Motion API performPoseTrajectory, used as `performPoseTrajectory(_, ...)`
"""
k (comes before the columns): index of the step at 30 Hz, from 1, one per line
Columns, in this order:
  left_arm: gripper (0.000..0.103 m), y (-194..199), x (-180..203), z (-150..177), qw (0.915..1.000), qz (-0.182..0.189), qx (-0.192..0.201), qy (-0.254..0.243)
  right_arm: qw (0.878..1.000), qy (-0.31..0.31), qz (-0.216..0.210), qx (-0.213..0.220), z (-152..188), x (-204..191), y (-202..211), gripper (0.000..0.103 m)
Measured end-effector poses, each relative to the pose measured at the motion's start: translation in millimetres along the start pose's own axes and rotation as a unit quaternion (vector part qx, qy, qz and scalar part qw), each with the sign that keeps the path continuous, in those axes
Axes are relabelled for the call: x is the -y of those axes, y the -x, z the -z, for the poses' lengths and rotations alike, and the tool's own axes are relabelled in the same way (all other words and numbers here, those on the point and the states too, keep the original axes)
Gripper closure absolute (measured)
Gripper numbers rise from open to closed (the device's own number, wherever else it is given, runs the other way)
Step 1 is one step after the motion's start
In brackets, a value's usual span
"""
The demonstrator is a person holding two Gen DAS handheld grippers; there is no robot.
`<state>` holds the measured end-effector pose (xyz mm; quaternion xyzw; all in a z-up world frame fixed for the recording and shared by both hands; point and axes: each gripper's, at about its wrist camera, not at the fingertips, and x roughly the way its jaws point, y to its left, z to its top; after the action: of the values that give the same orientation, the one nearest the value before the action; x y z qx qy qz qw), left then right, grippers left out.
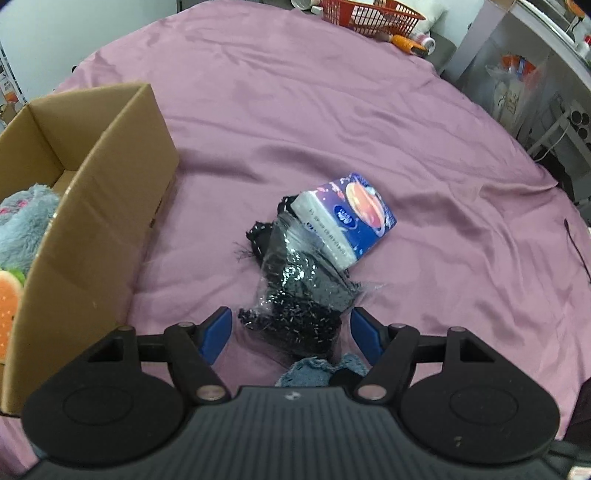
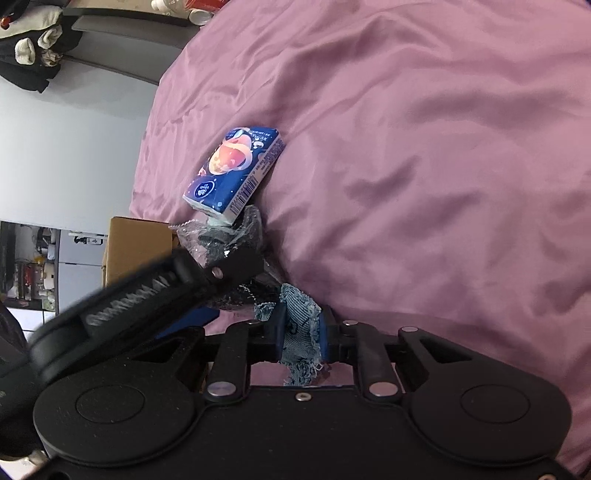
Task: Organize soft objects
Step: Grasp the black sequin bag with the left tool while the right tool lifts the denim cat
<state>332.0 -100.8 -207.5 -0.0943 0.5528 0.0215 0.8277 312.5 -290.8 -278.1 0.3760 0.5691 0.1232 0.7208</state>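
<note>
Left wrist view looked down on a bed covered with a mauve sheet (image 1: 332,110). The left claw (image 1: 291,334) hung with its blue pads (image 1: 216,334) apart, one on either side of a black sparkly item in clear plastic wrap (image 1: 295,295), and neither pad pressed on it. A blue tissue pack (image 1: 343,218) leaned on the far end of that wrapped item, its printed face turned up. Just under the claw's near side lay a scrap of frayed blue denim (image 1: 314,371). At the left edge stood an open cardboard box (image 1: 110,192), and inside it sat a fluffy grey-blue plush toy (image 1: 26,221) and an orange, slice-patterned soft toy (image 1: 9,310). At the far side of the bed, well apart from the pile, an orange plastic basket (image 1: 373,14) was visible.

In the right wrist view, the right claw (image 2: 301,332) was closed on the denim scrap (image 2: 301,325), its pads squeezing the cloth from both sides while frayed threads hung out below. The left claw's black frame (image 2: 147,291) crossed the left part of this view, blurred, above the wrapped black item (image 2: 236,236). The tissue pack (image 2: 234,170) rested tilted against that bundle on the sheet (image 2: 424,147), with the box (image 2: 136,247) behind it.
</note>
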Motion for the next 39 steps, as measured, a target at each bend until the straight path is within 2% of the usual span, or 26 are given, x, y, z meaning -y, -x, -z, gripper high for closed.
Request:
performPoseTrajectory(3, 0.06, 4, -2, 3, 1.0, 0.001, -0.003, 0.005, 1.0, -0.003, 0.005, 0.006, 2, -1, 4, 0.086)
performPoseTrajectory(6, 0.063, 14, -4, 6, 1.0, -0.003, -0.002, 0.004, 1.0, -0.005, 0.009, 0.014, 5, -1, 10, 0.086)
performPoseTrajectory(12, 0.064, 34, -12, 9, 0.9997, -0.009, 0.007, 0.02, 0.999, -0.009, 0.021, 0.042, 15, -2, 33, 0.087)
performPoseTrajectory(21, 0.064, 78, -28, 15, 0.9988, 0.016, 0.037, 0.027, 0.995, 0.039, 0.031, 0.081, 24, -27, 61, 0.087)
performPoseTrajectory(39, 0.063, 130, -61, 15, 0.9949, 0.036, 0.081, 0.049, 0.987, 0.1, 0.01, 0.124, 31, -89, 88, 0.087)
